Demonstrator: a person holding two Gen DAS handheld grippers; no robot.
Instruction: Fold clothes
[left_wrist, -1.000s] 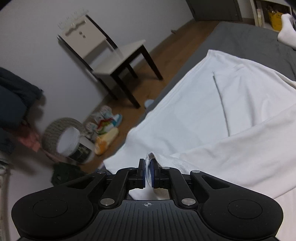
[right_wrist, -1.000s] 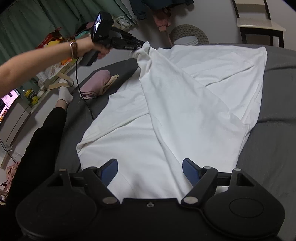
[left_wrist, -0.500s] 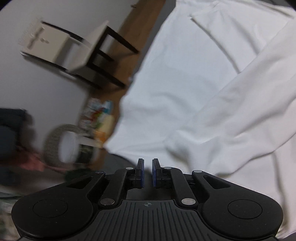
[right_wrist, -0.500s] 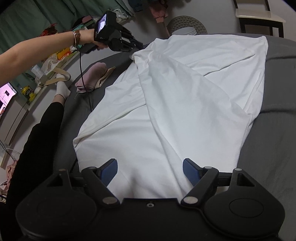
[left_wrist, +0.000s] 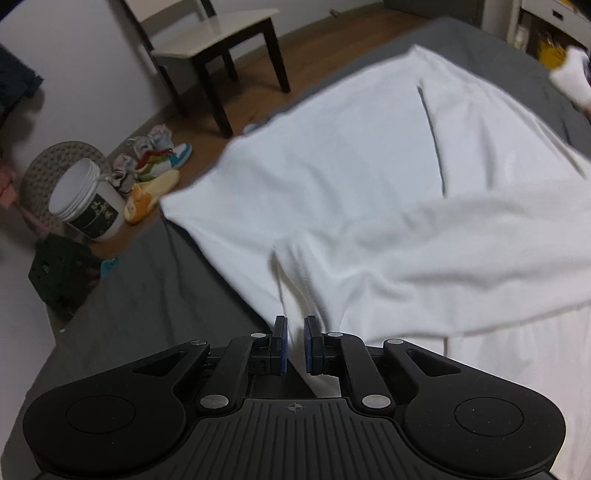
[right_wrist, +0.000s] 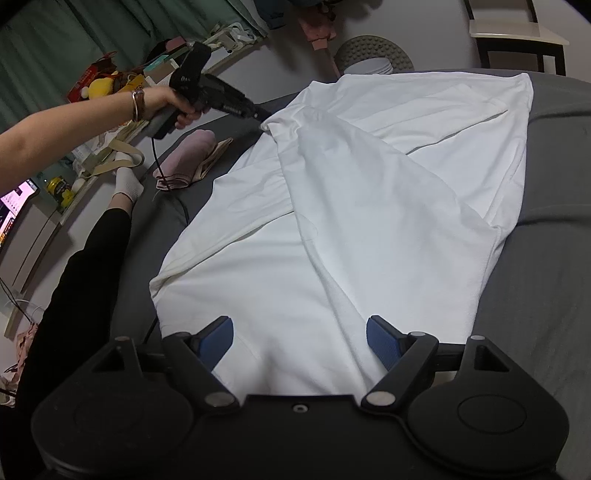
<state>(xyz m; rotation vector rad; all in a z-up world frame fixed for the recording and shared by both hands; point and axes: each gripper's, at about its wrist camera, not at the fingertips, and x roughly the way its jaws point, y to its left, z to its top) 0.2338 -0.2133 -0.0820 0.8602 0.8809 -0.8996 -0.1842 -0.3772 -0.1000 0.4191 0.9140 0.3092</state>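
Pads of the left gripper (left_wrist: 294, 345) stand a narrow gap apart with nothing clamped, positioned just above the near edge of the white garment (left_wrist: 388, 192); in the right wrist view the hand (right_wrist: 177, 107) holds this gripper with the forearm extended level over the bed (right_wrist: 546, 295), its tip at the folded-over corner of the fabric. Right gripper (right_wrist: 300, 338) has its jaws spread wide and empty, low over the garment's near end. The garment lies spread on the grey bed, one side folded diagonally across the middle.
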